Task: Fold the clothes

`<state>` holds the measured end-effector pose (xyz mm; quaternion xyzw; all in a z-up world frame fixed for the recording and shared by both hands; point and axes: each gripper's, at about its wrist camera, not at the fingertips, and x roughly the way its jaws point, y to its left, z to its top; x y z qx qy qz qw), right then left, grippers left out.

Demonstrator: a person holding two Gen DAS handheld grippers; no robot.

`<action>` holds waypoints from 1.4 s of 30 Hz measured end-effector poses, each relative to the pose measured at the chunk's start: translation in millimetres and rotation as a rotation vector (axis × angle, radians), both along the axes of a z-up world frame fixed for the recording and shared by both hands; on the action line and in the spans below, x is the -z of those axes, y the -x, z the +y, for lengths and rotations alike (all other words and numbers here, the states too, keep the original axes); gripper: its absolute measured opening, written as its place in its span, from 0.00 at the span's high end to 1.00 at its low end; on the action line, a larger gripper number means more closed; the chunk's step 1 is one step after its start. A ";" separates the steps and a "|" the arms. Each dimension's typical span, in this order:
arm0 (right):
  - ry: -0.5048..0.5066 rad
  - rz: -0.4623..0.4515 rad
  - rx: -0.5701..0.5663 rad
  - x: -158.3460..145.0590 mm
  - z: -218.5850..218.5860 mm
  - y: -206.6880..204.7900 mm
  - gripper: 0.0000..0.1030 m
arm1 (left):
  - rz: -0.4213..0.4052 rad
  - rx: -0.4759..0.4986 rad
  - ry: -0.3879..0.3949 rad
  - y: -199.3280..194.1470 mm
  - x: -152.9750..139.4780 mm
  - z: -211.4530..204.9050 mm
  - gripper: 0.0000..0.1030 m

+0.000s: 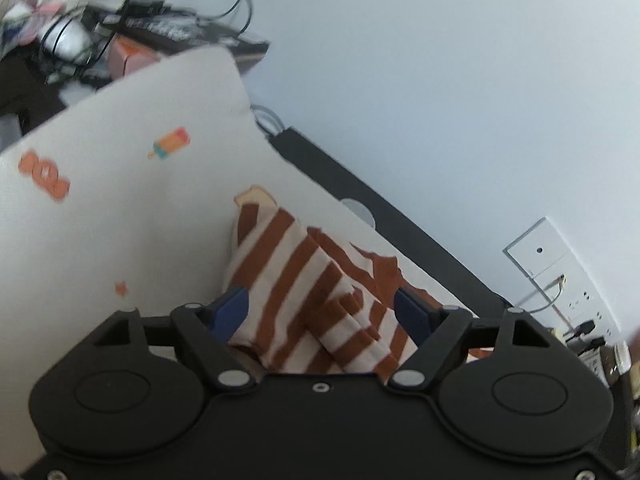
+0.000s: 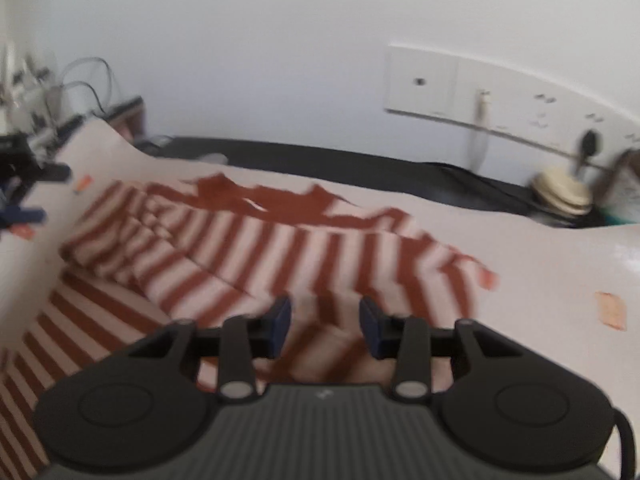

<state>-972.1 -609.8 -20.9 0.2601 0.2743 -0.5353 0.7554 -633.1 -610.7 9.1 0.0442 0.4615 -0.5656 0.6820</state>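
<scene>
striped garment (image 1: 304,292) between gripper (image 1: 322,312) fingers

The near end of the striped garment (image 1: 304,280) is hidden behind the left gripper (image 1: 322,310) body. In the right wrist view the whole scene is smeared by motion — the stripes lose their edges, and the garment's lower left runs off the frame. Clutter (image 1: 60,20) at the left view's top corner is too blurred to name — likewise the stacked pale discs (image 2: 564,196) by the wall.
</scene>
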 end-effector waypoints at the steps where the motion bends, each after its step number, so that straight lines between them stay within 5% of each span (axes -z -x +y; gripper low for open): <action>1: -0.015 -0.016 0.014 3.8 -5.0 -2.8 0.64 | 0.003 -0.013 -0.010 1.0 0.4 0.6 0.21; 10: -0.180 -0.116 -0.033 16.9 4.9 0.0 0.64 | -0.053 -0.064 -0.024 -0.1 -8.8 10.0 0.21; 19: -0.262 -0.137 -0.119 0.4 20.9 -0.4 0.64 | 0.010 -0.029 -0.054 -0.9 1.9 10.6 0.21; 26: -0.206 -0.399 0.173 -1.0 -8.6 -5.2 0.64 | 0.143 0.015 -0.073 -20.6 -2.1 5.6 0.20; 31: -0.309 -0.293 0.270 17.8 -15.5 -29.0 0.65 | 0.175 0.040 -0.081 -41.7 -2.0 1.7 0.18; 42: -0.347 -0.154 0.128 5.7 47.5 -42.6 0.65 | 0.197 0.076 -0.101 -62.7 14.7 -15.0 0.18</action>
